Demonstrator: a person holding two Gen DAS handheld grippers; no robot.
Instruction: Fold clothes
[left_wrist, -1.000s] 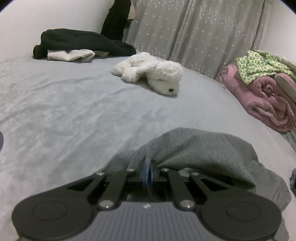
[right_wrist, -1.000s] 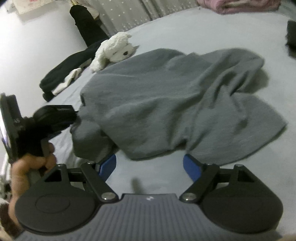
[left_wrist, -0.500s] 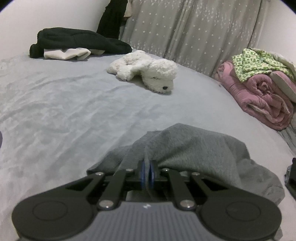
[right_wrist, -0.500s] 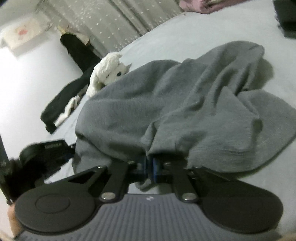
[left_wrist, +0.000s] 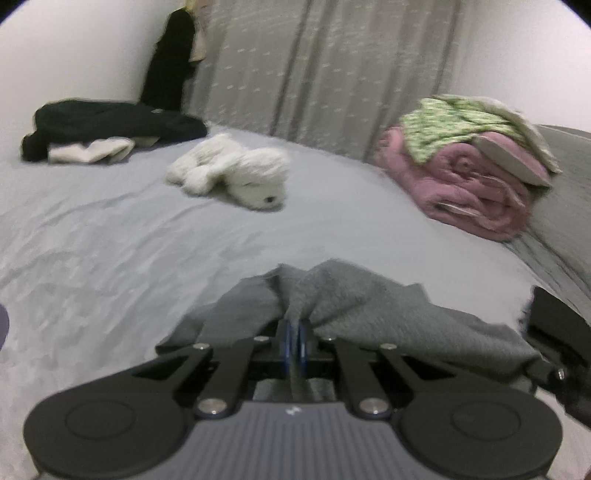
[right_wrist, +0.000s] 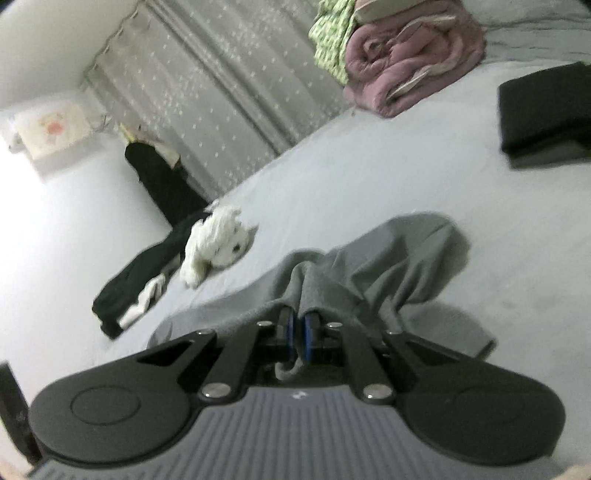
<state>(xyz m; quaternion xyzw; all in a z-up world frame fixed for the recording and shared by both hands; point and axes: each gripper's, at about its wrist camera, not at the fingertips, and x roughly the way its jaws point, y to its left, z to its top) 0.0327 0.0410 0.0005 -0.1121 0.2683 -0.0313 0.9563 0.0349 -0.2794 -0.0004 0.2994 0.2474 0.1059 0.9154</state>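
On bed (left_wrist: 155, 236), unlabelled grey garment (left_wrist: 369, 299)

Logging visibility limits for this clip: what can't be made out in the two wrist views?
- Grey garment: its near part is hidden behind the left gripper in the left wrist view and behind the right gripper in the right wrist view, so its type is unclear.
- Black folded item: cut off by the right edge, right wrist view.
- Wall picture: blurred and overexposed, right wrist view.
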